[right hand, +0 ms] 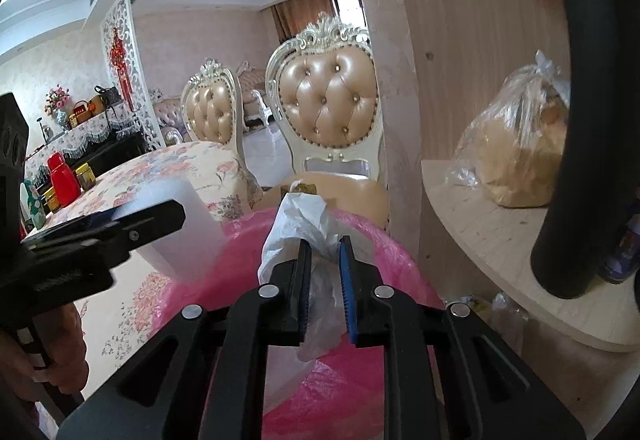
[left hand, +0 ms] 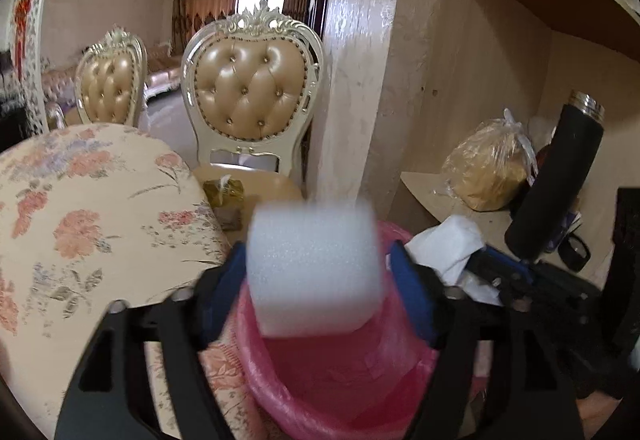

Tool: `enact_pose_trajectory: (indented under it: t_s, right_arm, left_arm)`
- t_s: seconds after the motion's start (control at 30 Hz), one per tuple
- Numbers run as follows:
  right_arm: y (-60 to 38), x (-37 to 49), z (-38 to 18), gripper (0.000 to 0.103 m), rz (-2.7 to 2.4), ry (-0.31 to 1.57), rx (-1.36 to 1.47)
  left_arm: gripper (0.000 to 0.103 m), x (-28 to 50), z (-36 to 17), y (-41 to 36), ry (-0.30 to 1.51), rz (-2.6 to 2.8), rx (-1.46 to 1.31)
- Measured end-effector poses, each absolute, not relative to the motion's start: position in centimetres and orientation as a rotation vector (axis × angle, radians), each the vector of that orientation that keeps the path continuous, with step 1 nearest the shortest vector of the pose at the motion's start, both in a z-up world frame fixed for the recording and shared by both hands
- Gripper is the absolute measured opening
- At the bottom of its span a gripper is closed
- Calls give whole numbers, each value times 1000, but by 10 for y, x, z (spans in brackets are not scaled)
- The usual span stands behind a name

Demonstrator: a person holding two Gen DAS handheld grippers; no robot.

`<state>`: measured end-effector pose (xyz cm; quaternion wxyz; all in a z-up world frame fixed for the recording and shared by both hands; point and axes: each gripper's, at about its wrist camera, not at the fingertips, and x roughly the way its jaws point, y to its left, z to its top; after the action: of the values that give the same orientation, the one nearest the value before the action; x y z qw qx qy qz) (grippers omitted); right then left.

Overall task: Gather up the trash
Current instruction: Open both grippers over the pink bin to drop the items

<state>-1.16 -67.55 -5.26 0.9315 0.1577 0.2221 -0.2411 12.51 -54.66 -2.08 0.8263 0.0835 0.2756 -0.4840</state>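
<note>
1. Two tools hang over a pink-lined bin [left hand: 340, 372], each with a piece of trash between its fingers
2. Left tool [left hand: 318, 280]: its blue-padded fingers [left hand: 412, 292] stand wide apart around a white foam block [left hand: 314, 272]; the block fills most of the gap, but its edges look blurred and I cannot tell whether the pads press on it
3. That foam block sits directly above the bin's open mouth, its lower edge over the pink liner
4. Right tool [right hand: 325, 272]: its fingers are clenched nearly together on a crumpled white tissue [right hand: 298, 220], which bulges out ahead of the fingertips and trails down between the pads
5. Seen from the right wrist, the tissue is over the near side of the bin [right hand: 240, 264], with the left tool [right hand: 120, 224] coming in from the left, carrying the foam block [right hand: 180, 215]
6. Both tools point forward and slope downward toward the bin; a hand [right hand: 52, 352] grips the left tool's handle at the lower left edge of the right wrist view
7. Beside the bin on the left is a tabletop [left hand: 80, 207] under a floral cloth; on the right is a shelf [right hand: 500, 236] with a black flask [right hand: 588, 127] and a tied plastic bag [right hand: 516, 143]
8. Behind the bin stands a tufted chair [left hand: 248, 95] with a small packet [left hand: 224, 193] on its seat
</note>
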Motion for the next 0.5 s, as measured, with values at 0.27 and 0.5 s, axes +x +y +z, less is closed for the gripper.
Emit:
enact_pose_trajectory:
  t_s: [0.27, 0.5]
  right_arm:
    - [-671, -20, -49, 55, -523, 441, 326]
    - [-652, -23, -40, 57, -501, 436, 311]
  left_arm:
    - [83, 130, -14, -536, 572, -1019, 164]
    - [98, 135, -6, -487, 549, -931, 126]
